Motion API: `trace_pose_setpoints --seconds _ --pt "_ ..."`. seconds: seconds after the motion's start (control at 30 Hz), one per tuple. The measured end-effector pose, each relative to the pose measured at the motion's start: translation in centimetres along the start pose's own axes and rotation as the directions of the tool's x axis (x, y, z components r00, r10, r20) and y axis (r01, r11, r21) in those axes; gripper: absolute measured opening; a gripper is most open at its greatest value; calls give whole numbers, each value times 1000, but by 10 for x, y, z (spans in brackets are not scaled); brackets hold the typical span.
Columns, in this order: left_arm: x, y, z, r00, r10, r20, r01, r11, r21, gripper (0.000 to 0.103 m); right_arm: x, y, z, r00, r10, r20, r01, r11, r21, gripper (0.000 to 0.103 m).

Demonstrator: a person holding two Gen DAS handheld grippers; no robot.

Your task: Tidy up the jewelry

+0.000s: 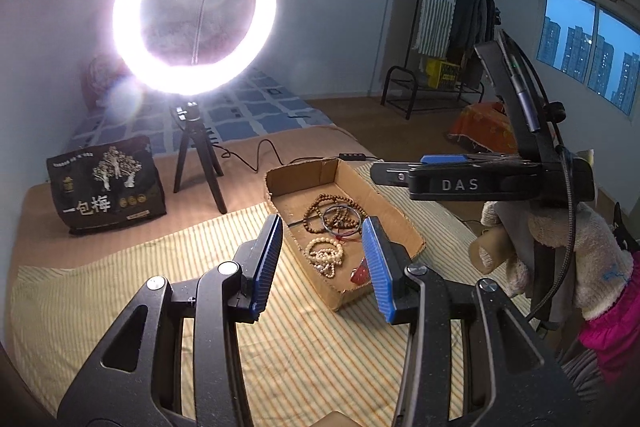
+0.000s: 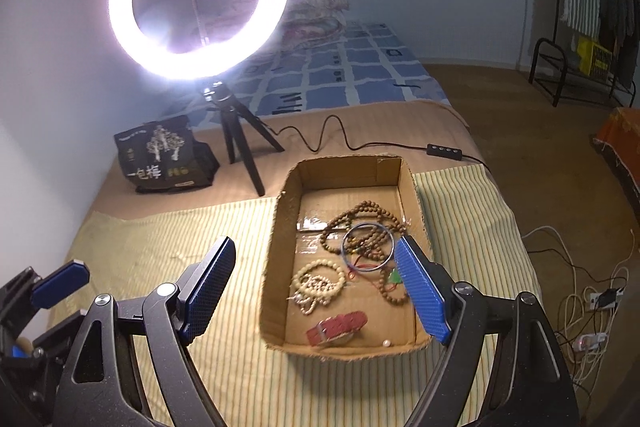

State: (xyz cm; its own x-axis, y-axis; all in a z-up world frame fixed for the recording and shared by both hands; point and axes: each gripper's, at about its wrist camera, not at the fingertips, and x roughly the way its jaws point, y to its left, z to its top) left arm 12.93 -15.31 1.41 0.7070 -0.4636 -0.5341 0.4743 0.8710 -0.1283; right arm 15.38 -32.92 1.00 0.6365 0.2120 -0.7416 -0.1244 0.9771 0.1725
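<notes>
A shallow cardboard box [image 2: 288, 195] [image 1: 400, 223] lies on a striped cloth. In it lie a brown bead necklace [image 2: 362, 213] [image 1: 314, 213], a blue bangle [image 2: 368, 247] [image 1: 340, 217], a cream bead bracelet [image 2: 318, 285] [image 1: 326, 255] and a red strap [image 2: 338, 327] [image 1: 360, 273]. My left gripper [image 1: 320, 267] is open and empty, hovering near the box's front left. My right gripper [image 2: 316, 291] is open and empty above the box's near end. The right gripper's fingers look shut in the left wrist view [image 1: 400, 171], side on.
A lit ring light on a black tripod [image 2: 240, 143] stands behind the box, its cable and switch [image 2: 444, 150] running right. A black snack bag [image 2: 164, 155] sits at the left. The striped cloth [image 2: 160, 251] covers the surface. A clothes rack [image 1: 444, 27] stands at the far wall.
</notes>
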Motion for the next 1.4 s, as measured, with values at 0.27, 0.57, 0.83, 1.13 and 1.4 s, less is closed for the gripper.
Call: trace_pose_setpoints --seconds 0.27,0.57,0.83,1.13,1.4 --pt "-33 5 -9 999 24 30 -25 1000 15 46 -28 21 -16 998 -34 48 35 999 -28 82" --pt "-51 11 -19 996 64 62 -66 998 25 71 -49 32 -27 973 -172 153 182 982 -57 82" --pt "-60 10 -23 993 80 90 -84 996 39 82 -54 28 -32 968 -193 161 202 978 -45 82" --pt "-66 6 -25 986 104 128 -111 992 53 100 -62 30 -35 963 -192 191 205 977 -52 82" --pt "-65 4 -26 986 115 121 -123 991 57 101 -58 33 -37 968 -180 175 192 980 -52 82"
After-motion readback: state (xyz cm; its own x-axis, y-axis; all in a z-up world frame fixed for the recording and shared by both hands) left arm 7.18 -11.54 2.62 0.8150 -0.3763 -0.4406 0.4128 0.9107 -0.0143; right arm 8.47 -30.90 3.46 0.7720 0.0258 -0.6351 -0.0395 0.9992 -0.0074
